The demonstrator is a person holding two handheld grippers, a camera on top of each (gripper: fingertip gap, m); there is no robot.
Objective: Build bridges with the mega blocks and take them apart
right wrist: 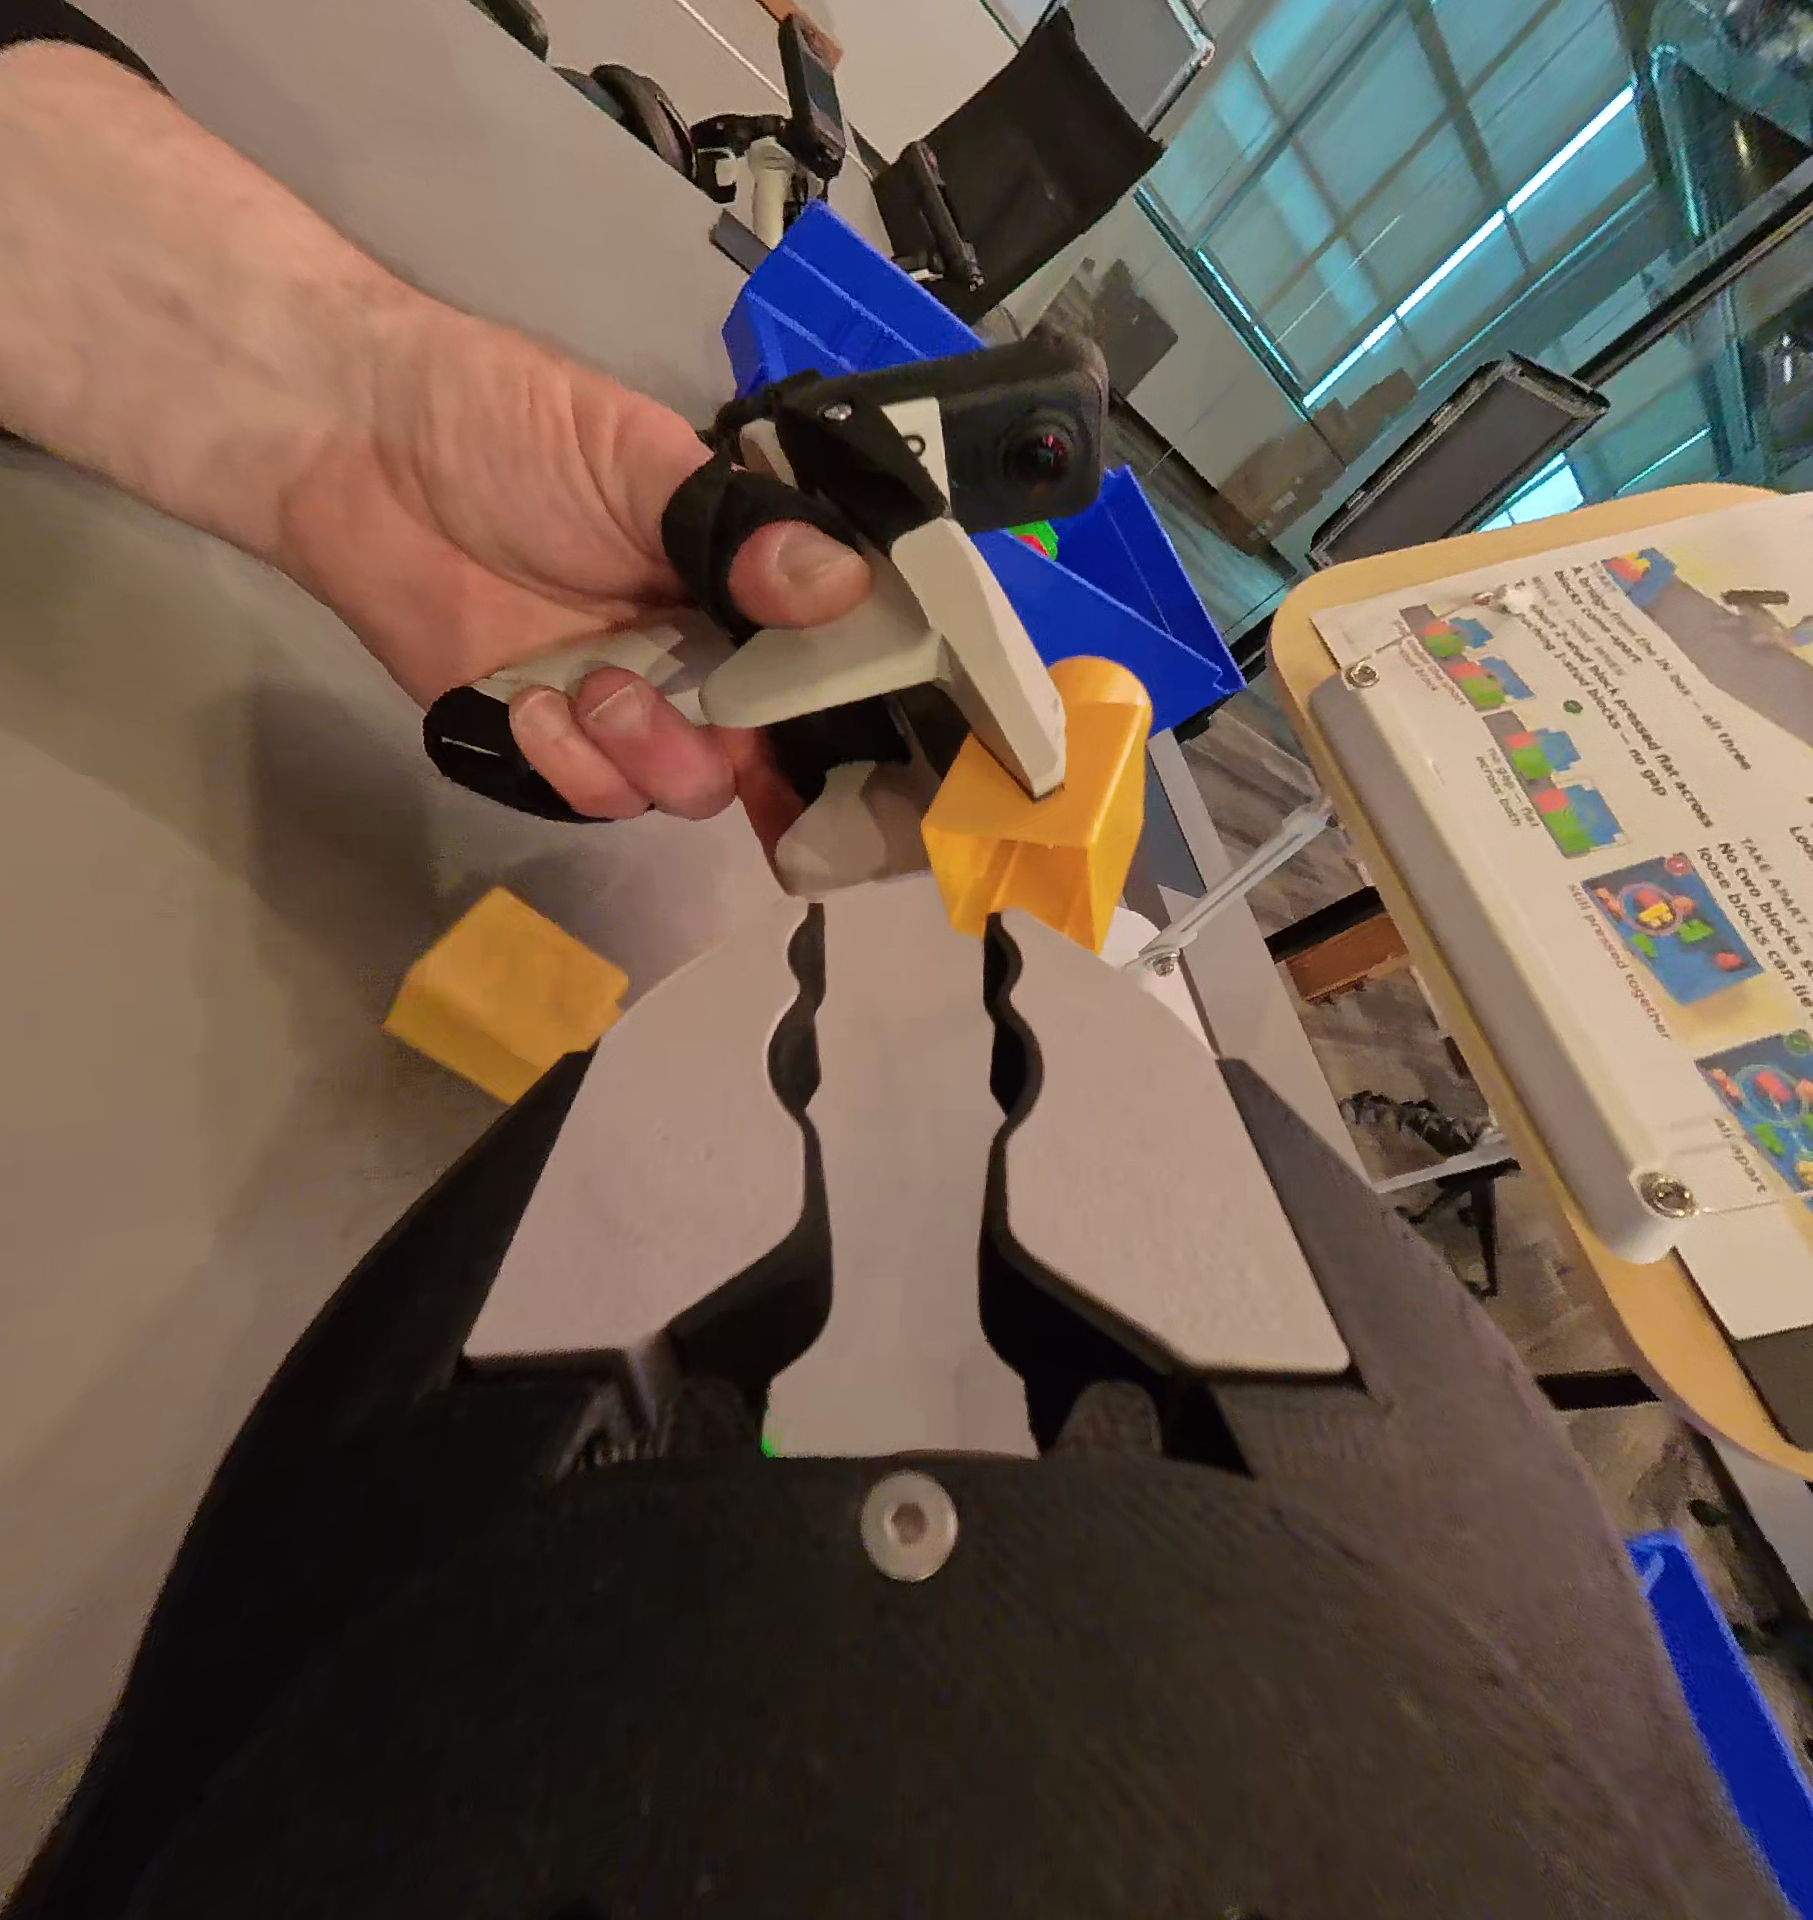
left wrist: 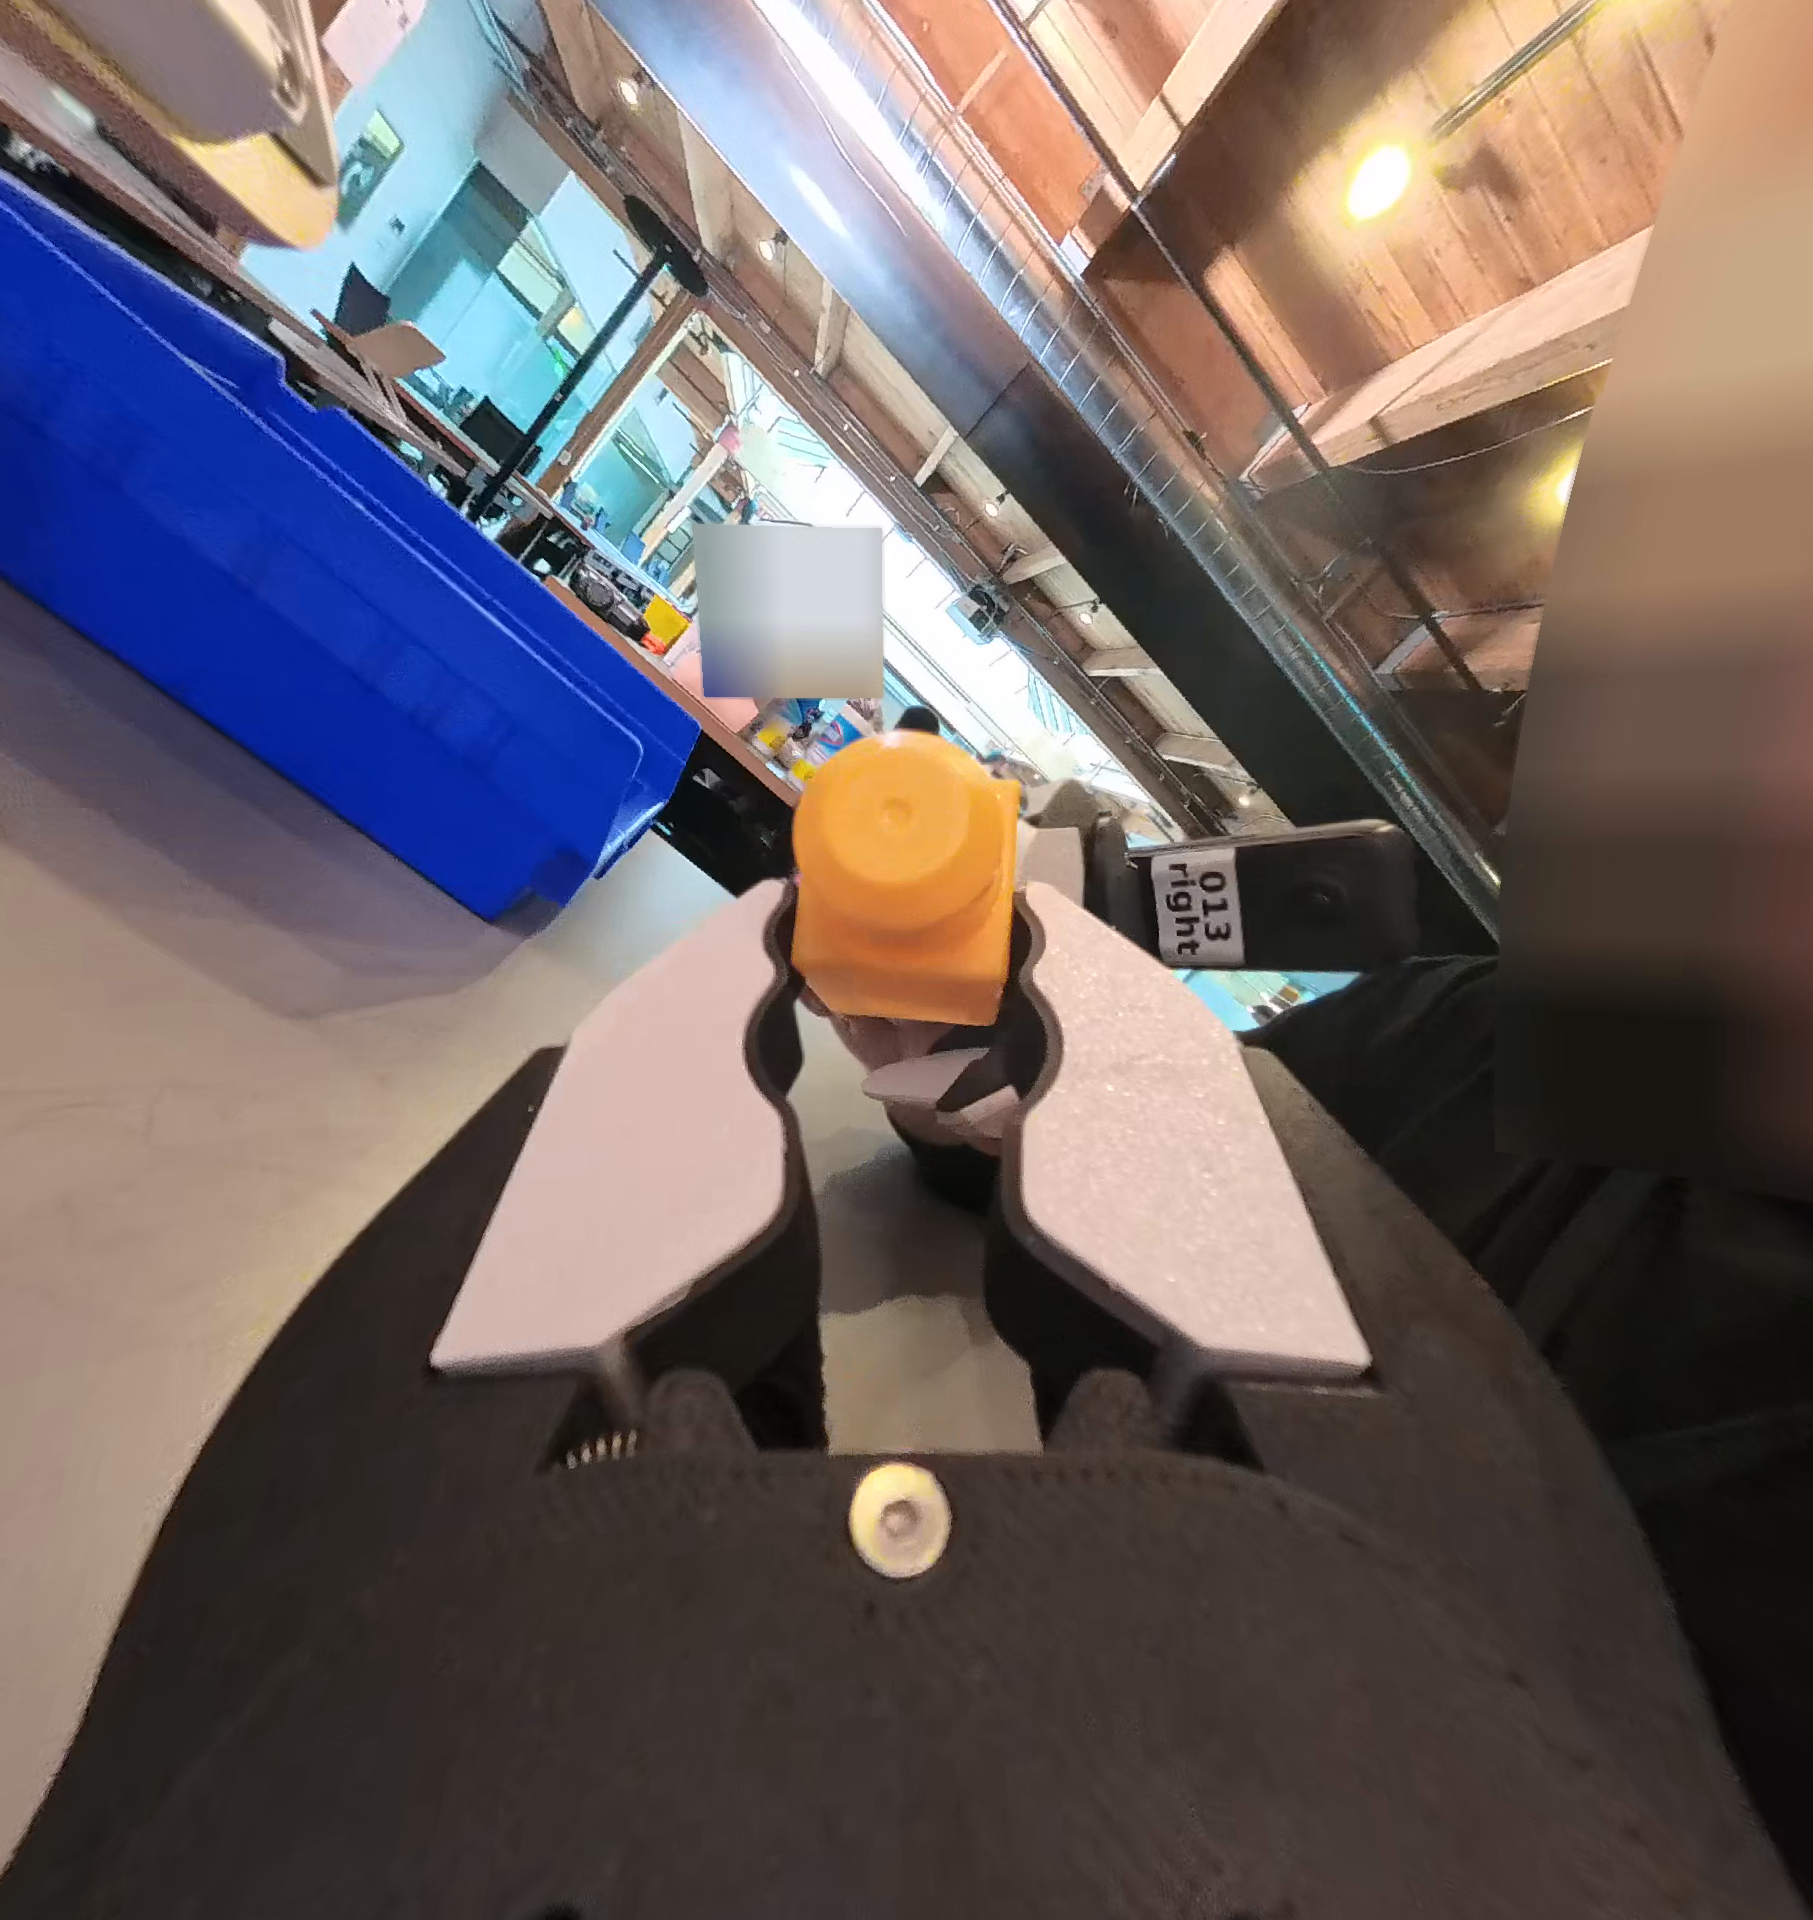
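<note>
Up close, the left wrist view shows the left tongs (left wrist: pixel 902 935) at frame centre clamped on an orange block (left wrist: pixel 897 894), both pads pressed to its sides and its single stud facing the camera. A blue bin (left wrist: pixel 258 582) fills the upper left, standing on the grey surface (left wrist: pixel 154 1091), and part of the right tool shows just right of the block.

Next, the right wrist view shows the same orange block (right wrist: pixel 1047 800) just above centre, lifted off the surface (right wrist: pixel 154 831), with the person's hand (right wrist: pixel 445 499) working the left tool from the upper left. The right tongs (right wrist: pixel 902 935) stand at a narrow gap with nothing between them; the right-hand fingertip (right wrist: pixel 1027 940) sits at the block's open underside, seemingly touching its rim. A second orange block (right wrist: pixel 507 987) lies on the surface at middle left, and an instruction card (right wrist: pixel 1608 831) rests on a stand at the right edge.

The risk, as I judge it, is misalignment: the right tongs are offset from the block, so closing from here could pinch only a thin wall or corner, twist the block in the left grip and knock it loose.
</note>
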